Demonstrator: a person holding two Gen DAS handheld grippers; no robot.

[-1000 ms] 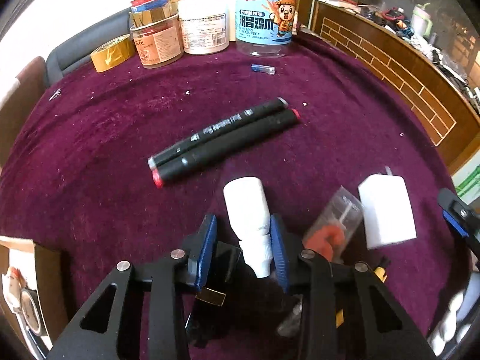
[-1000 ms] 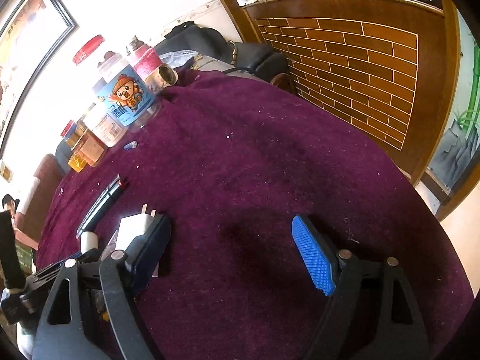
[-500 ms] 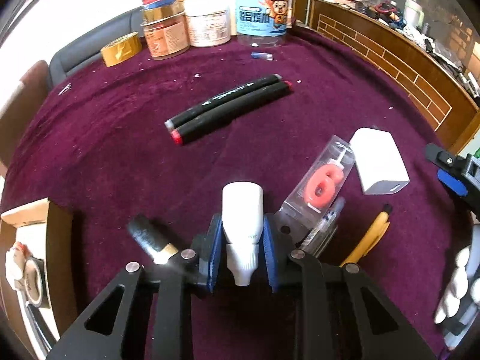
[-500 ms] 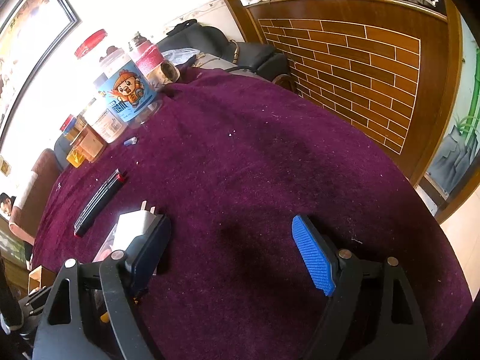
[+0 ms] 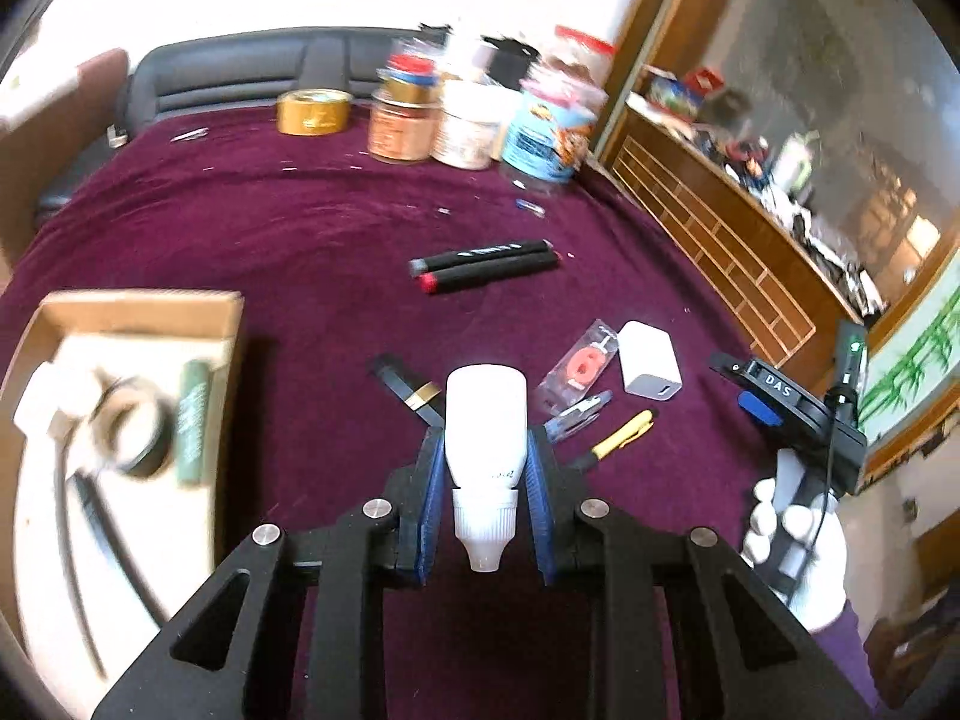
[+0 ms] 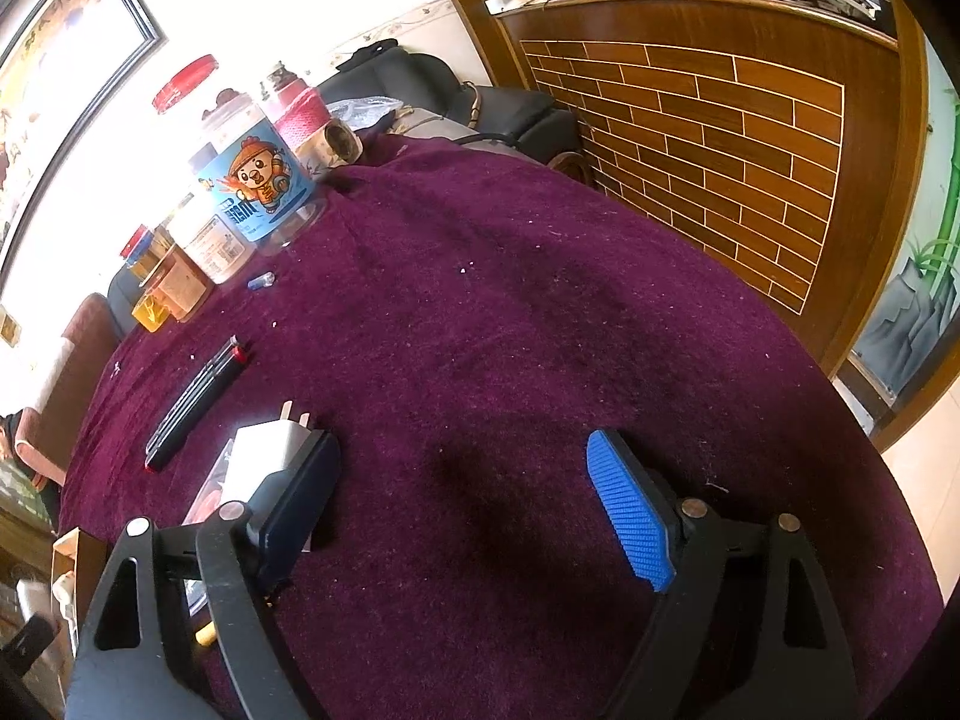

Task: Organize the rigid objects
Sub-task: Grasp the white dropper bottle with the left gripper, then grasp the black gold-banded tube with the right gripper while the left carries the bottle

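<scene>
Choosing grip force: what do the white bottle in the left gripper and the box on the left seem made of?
White bottle: likely matte plastic, opaque, ribbed cap. Box: brown cardboard, dull raw-edged walls, though blurred. The left gripper clamps the bottle.

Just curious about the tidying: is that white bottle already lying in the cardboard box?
No, the white bottle sits clamped in the left gripper, beside the cardboard box.

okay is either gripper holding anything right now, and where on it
The left gripper holds the white bottle by its lower body just above the cap. The right gripper is open and empty.
</scene>
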